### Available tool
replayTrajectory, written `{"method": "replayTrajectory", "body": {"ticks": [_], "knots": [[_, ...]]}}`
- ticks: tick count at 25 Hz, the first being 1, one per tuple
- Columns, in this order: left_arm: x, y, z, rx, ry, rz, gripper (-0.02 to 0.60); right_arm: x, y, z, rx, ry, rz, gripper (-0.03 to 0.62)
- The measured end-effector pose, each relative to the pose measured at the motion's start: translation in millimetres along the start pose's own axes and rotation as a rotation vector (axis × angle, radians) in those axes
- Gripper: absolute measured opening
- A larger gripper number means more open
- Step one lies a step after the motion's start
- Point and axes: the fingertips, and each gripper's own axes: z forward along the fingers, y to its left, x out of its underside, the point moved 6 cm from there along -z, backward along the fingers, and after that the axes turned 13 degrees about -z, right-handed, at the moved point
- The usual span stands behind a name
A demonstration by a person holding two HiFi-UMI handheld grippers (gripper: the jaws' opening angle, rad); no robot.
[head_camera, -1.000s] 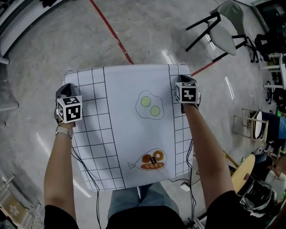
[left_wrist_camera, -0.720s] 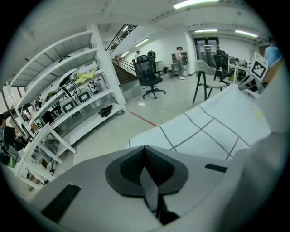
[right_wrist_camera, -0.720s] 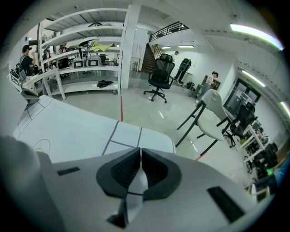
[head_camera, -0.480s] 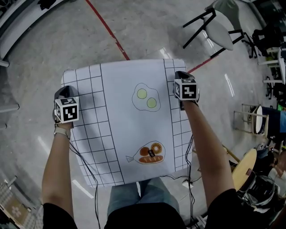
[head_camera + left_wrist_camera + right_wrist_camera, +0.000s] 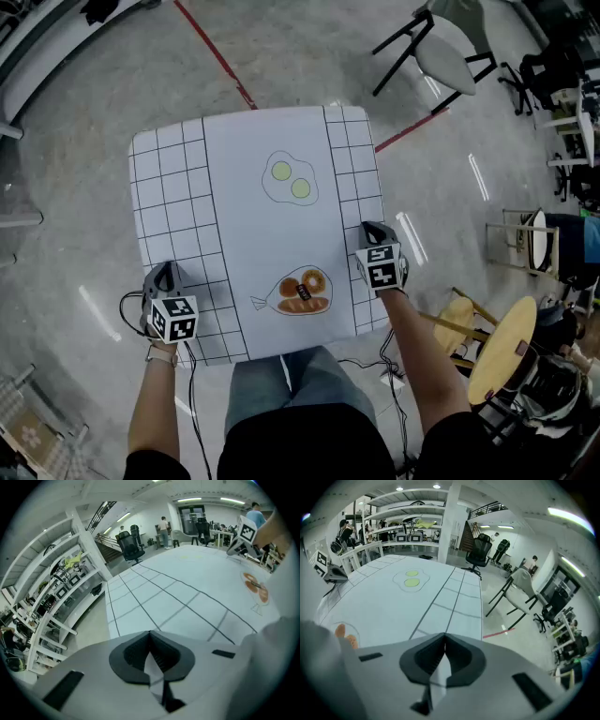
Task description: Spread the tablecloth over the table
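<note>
Under the head camera: the tablecloth (image 5: 253, 225) lies flat and square, with gridded bands down both sides, an egg drawing (image 5: 289, 180) on the far half and a food drawing (image 5: 302, 291) close to the person.
Head view, desk: no bare part shows; the cloth hides whatever carries it, so that support is judged, not seen.
Head view, left gripper (image 5: 165, 281): sits on the gridded band at the near-left corner of the cloth.
Head view, right gripper (image 5: 370, 232): sits on the opposite gridded band, at the cloth's right edge, nearer the person than the middle.
Head view, surroundings: a red floor line (image 5: 216, 56) and a chair (image 5: 441, 52) lie beyond the far edge, apart from the cloth.
Left gripper view, jaws: clenched on a thin fold of the tablecloth, which shows pale between the dark pads.
Left gripper view, cloth: runs ahead smooth and level, grid lines straight, its outer edge clean above the floor.
Right gripper view, jaws: likewise pinched together on a narrow strip of the tablecloth.
Right gripper view, cloth: flat out to the egg drawing, no creases visible.
Progress: spreading appears largely done, with the cloth extended and even.
Outstanding: both grippers have yet to let go; the overhang on the near side cannot be checked.
</note>
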Motion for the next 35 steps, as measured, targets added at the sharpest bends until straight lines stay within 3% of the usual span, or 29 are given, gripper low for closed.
{"method": "replayTrajectory", "body": {"ticks": [9,18,24,35], "knots": [[92.9,-52.4,-70.5,0.001,0.098,-0.089,0.009,93.6,54.8,-62.6,-0.049,0.028,0.059,0.011],[135.8,-92.7,-108.2,-0.020,0.121,-0.166,0.009,165.3,73.6,-105.5,-0.080,0.057,0.066,0.011],[136.7,-95.8,-107.3,-0.040,0.122,-0.121,0.009,177.4,81.2,-108.4,-0.059,0.059,0.071,0.009],[137.9,-87.2,-107.3,-0.004,0.142,-0.071,0.009,170.5,92.0,-112.6,-0.029,0.106,0.133,0.009]]}}
